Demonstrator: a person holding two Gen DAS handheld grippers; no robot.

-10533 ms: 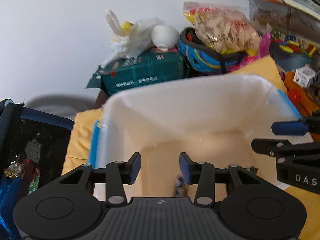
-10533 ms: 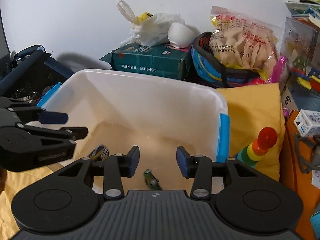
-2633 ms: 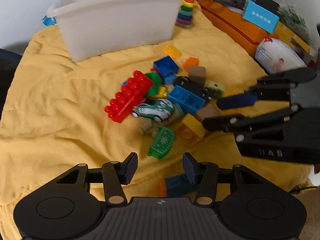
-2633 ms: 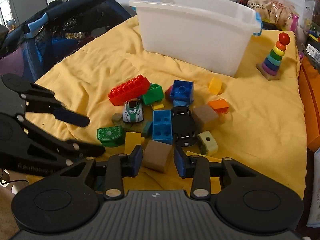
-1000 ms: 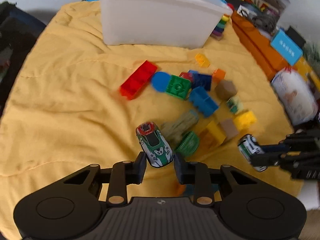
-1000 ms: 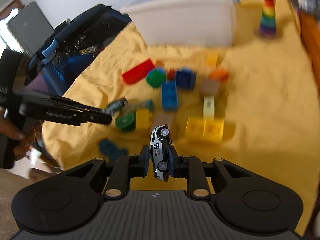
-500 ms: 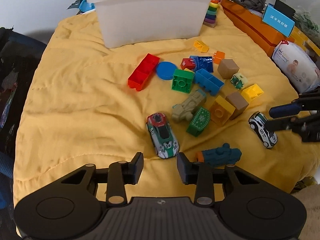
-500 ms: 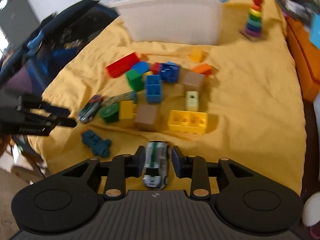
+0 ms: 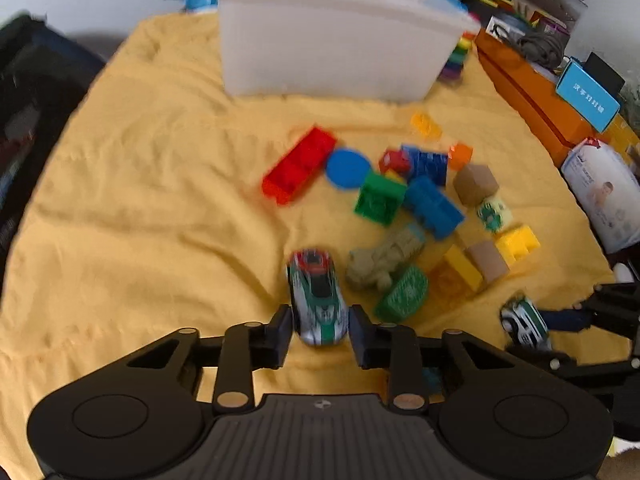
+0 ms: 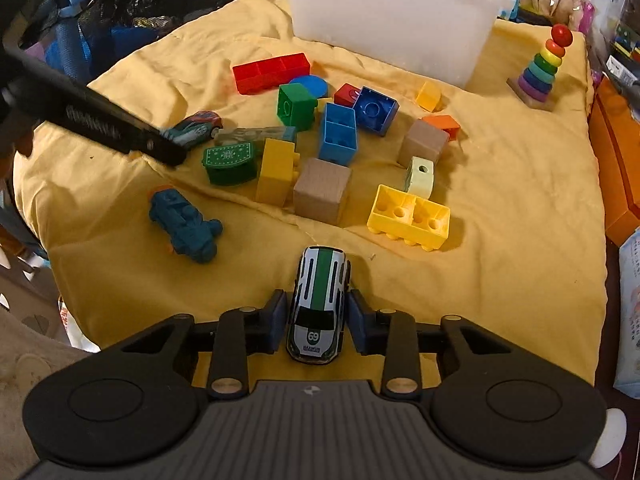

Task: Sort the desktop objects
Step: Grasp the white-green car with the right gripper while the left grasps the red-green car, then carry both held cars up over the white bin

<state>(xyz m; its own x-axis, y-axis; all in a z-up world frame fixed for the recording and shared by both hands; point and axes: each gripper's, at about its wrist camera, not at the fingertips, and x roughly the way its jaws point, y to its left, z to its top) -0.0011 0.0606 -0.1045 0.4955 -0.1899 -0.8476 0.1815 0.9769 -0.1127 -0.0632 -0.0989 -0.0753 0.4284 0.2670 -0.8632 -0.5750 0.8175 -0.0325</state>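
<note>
1. I am reading the left gripper as narrowly parted. Its jaws have just been opening, and the silver, green and red toy racing car is sitting between them on the yellow quilted cloth, on the near left.
2. The right gripper is in the same state: its jaws have just been opening and are standing slightly clear of the white toy car with the green stripe, which is resting near centre.
3. I am judging the sort as early. Both cars are lying on the near edge apart from the pile, and the rest is lying mixed in the middle.
4. The white plastic tub is standing at the far side; I cannot tell what is inside it.
5. I am counting these:
   - two cars;
   - one teal rubber vehicle;
   - one grey-green vehicle;
   - one long red brick;
   - one blue disc;
   - one green brick;
   - one small red brick;
   - two blue bricks;
   - three yellow bricks;
   - one orange brick;
   - two wooden cubes;
   - one pale green block;
   - one dark green patterned piece;
   - one rainbow ring stacker, far right.
</note>
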